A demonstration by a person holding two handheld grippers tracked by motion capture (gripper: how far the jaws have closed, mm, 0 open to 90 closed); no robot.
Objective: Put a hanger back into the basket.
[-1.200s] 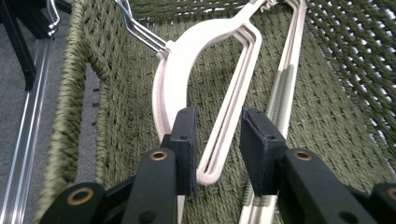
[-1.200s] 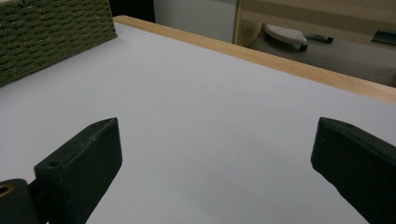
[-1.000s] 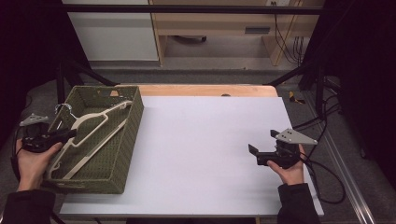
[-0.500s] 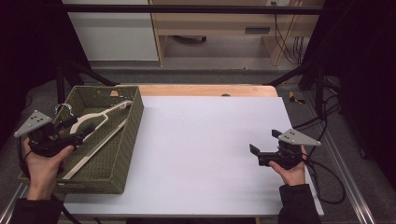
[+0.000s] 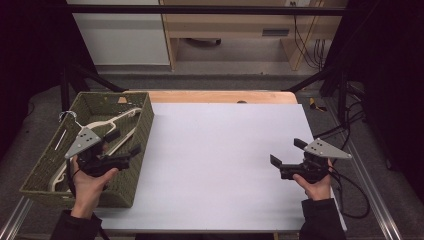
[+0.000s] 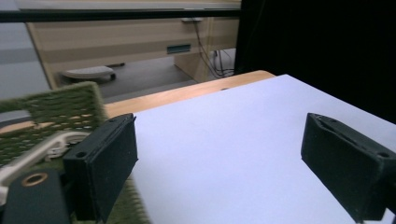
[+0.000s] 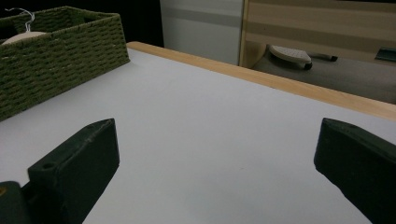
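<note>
With the hangers point(image 5: 107, 131) lying in the basket point(image 5: 142, 117), both grippers' fingers stand spread and empty above the bench point(image 5: 220, 150); left gripper point(image 5: 123, 148) has just been opening, apparently finished

My basket point(image 5: 142, 117) sits on the left end of the table point(image 5: 220, 150), its long side running away from me. The hanger point(image 5: 107, 121) lies inside it, hook toward the far left corner. My left gripper point(image 5: 122, 144) hangs over the basket's near right part, its jaws pointing right across the wall toward the table's middle. My right gripper point(image 5: 286, 152) is near the table's right edge, well apart from the basket, jaws pointing left. Between the two grippers lies bare tabletop. Behind the table's far edge stands a low shelf point(image 5: 225, 30) on the floor.
</note>
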